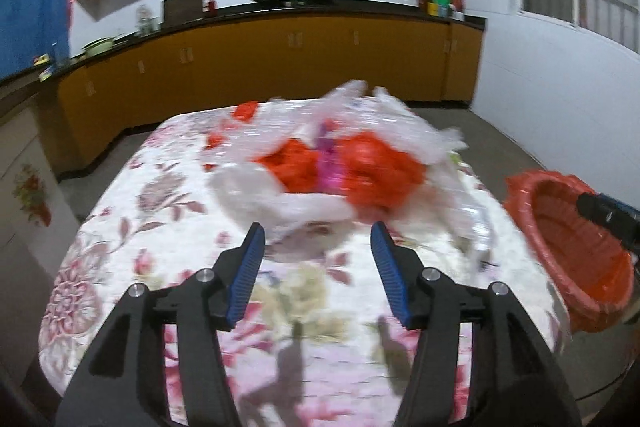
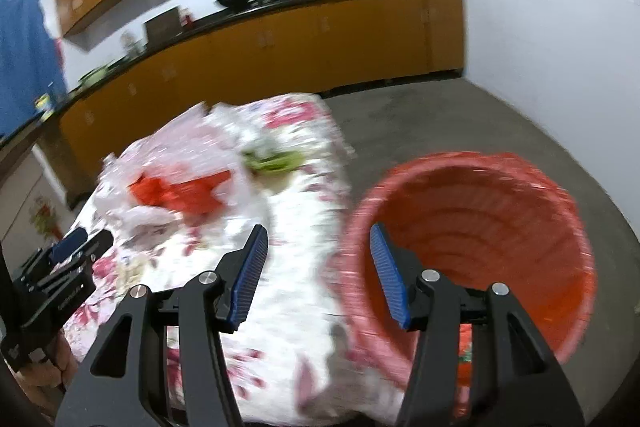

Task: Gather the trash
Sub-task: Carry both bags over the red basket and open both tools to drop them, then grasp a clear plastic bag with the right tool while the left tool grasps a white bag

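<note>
Your left gripper (image 1: 318, 239) gapes empty, just short of the trash heap (image 1: 340, 167) on the table (image 1: 120, 227). Your right gripper (image 2: 320, 241) gapes empty over the table edge, red basket (image 2: 500, 227) beside it.

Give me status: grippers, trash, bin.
Left gripper open, empty. Right gripper open, empty, at the bin rim. Trash piled on the table, untouched. Nothing in the way.
</note>
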Motion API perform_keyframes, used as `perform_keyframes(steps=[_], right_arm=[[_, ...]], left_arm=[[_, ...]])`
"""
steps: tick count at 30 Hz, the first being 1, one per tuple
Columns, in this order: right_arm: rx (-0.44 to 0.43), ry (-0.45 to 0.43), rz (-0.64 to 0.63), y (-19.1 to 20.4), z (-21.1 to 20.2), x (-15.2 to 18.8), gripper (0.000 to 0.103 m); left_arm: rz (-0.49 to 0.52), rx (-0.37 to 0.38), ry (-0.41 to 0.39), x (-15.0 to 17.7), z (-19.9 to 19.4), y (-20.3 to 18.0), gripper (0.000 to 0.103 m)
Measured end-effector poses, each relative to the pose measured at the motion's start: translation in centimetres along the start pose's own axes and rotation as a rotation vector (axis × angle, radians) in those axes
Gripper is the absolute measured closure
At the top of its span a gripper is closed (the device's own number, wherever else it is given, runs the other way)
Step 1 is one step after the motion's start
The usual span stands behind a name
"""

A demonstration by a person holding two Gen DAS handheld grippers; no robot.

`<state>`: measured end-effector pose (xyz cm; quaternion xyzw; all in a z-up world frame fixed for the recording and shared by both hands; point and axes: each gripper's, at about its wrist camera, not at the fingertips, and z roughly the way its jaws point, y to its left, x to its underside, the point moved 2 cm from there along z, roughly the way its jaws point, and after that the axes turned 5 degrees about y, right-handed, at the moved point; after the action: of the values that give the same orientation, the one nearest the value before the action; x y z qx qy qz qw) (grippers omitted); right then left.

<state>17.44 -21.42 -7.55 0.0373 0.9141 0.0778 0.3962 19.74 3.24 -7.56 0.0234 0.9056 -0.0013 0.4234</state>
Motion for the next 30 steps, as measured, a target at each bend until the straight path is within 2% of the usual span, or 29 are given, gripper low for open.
perform_keyframes(steps=[7,16,17,18,21,23,26,29,30], right_arm=[[-0.058,0.090,-0.058,4.6,5.4,-0.8,0.048],[-0.014,0.183,-0.056,5.4,10.8,-0.6,0.048],[-0.013,0.197,-0.053,5.3,11.2,-0.5,0.050],[-0.013,0.214,-0.052,5.1,11.6,-0.3,0.061],[-0.002,0.219,-0.068,5.1,11.7,0.0,0.079],[-0.009,0.219,-0.066,5.0,11.5,0.1,0.082],[-0.016,0.218,-0.055,4.7,11.1,0.2,0.084],[-0.019,0.217,-0.052,4.6,10.8,0.4,0.083],[-0.018,0.216,-0.053,4.6,10.7,0.5,0.083]], left_arm=[[-0.098,-0.018,0.025,-0.2,1.3,4.2,0.045],[-0.155,0.009,0.053,-1.3,3.9,5.3,0.032],[-0.159,0.011,0.058,-1.5,4.3,5.3,0.031],[-0.162,0.013,0.060,-1.6,4.6,5.3,0.031],[-0.171,0.015,0.085,-2.0,5.9,5.2,0.031],[-0.184,0.023,0.107,-2.2,6.9,5.2,0.031],[-0.200,0.034,0.130,-2.2,8.0,5.2,0.035],[-0.206,0.048,0.152,-2.1,8.9,5.2,0.049],[-0.207,0.053,0.159,-2.0,9.1,5.1,0.058]])
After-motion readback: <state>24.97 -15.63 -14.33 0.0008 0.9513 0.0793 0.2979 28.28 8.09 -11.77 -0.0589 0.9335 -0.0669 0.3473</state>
